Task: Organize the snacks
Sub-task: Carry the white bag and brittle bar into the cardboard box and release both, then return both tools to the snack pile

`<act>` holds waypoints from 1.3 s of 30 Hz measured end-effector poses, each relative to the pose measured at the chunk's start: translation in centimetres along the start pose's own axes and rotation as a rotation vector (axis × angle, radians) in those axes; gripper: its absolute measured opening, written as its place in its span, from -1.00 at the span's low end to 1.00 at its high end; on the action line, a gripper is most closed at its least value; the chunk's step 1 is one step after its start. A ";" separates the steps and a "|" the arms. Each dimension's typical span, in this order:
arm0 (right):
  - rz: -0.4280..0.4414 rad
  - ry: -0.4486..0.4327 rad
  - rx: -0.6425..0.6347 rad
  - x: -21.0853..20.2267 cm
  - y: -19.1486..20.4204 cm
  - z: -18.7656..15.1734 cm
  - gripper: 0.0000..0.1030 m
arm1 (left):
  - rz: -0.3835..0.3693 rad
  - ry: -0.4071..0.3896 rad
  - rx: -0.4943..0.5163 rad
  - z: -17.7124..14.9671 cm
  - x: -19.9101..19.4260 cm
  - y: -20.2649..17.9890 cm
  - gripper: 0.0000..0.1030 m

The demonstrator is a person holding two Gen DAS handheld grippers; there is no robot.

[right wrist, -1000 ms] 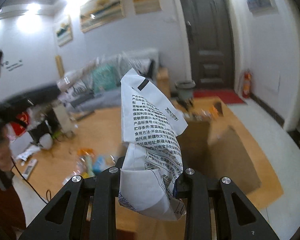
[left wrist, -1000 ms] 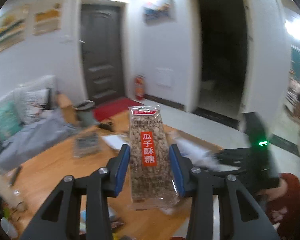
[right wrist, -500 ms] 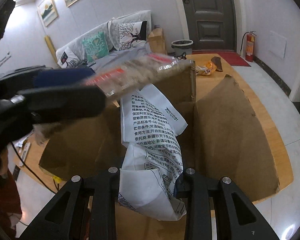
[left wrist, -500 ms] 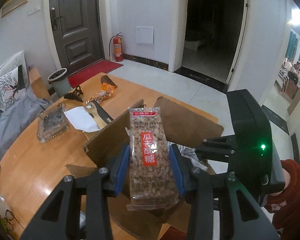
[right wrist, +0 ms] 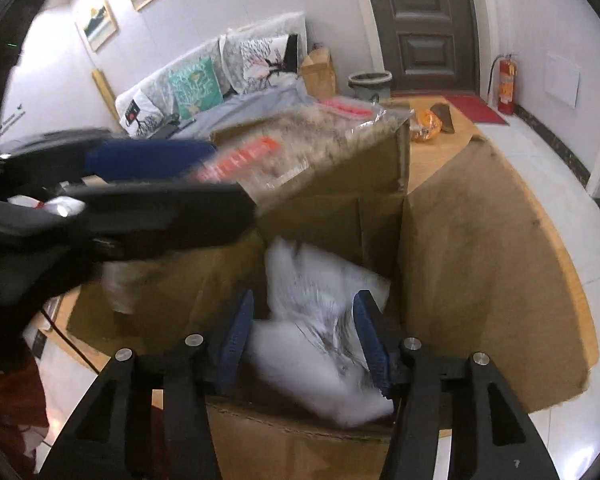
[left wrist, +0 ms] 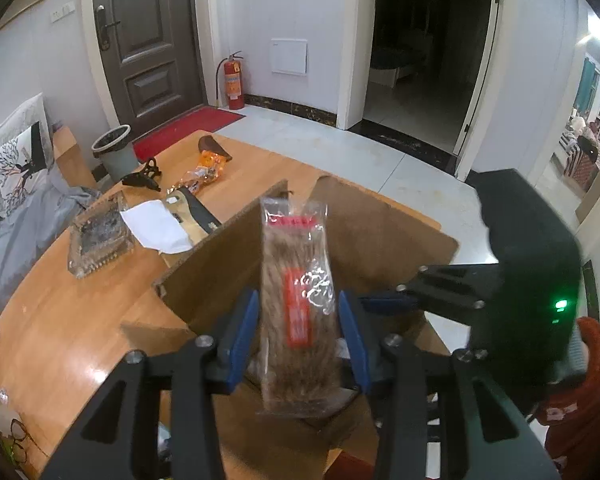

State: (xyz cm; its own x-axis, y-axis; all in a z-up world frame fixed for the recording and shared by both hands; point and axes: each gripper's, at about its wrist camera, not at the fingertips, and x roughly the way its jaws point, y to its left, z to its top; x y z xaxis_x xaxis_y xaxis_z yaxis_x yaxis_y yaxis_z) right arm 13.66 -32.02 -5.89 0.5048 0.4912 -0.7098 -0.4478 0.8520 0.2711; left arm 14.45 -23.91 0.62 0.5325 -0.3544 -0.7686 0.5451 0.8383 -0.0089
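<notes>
An open cardboard box (left wrist: 220, 264) stands on the wooden table (left wrist: 60, 320). My left gripper (left wrist: 298, 312) has its jaws apart, and a clear packet of seed brittle with a red label (left wrist: 296, 312) sits blurred between them over the box. From the right wrist view the same packet (right wrist: 308, 140) and left gripper (right wrist: 148, 168) hover over the box rim (right wrist: 380, 184). My right gripper (right wrist: 304, 328) is open above the box, and the white printed bag (right wrist: 320, 320) lies blurred below and between its blue pads, inside the box.
On the table beyond the box lie a clear tray of dark snacks (left wrist: 98, 236), a white paper (left wrist: 156, 228), an orange packet (left wrist: 204, 172) and a black tool (left wrist: 144, 176). A bin (left wrist: 114, 152) and sofa (right wrist: 204, 80) stand beyond. The right gripper's body (left wrist: 528, 280) is close at right.
Both grippers have come down over the box. The right gripper has opened and the white bag has dropped into the box. The left jaws have spread and the brittle packet blurs as it slips down.
</notes>
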 end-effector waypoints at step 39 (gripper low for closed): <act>0.256 0.010 -0.322 4.2 20.9 -1.4 0.02 | 0.360 -0.083 -0.453 -23.6 -13.7 19.5 0.22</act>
State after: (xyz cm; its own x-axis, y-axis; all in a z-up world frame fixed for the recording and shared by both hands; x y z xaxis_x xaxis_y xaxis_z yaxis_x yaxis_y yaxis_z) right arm 5.39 -12.40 -4.07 0.3409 0.6767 -0.6525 -0.7668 0.6018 0.2235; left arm 2.47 7.05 -4.14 0.6915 -0.0303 -0.7217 -0.0011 0.9991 -0.0430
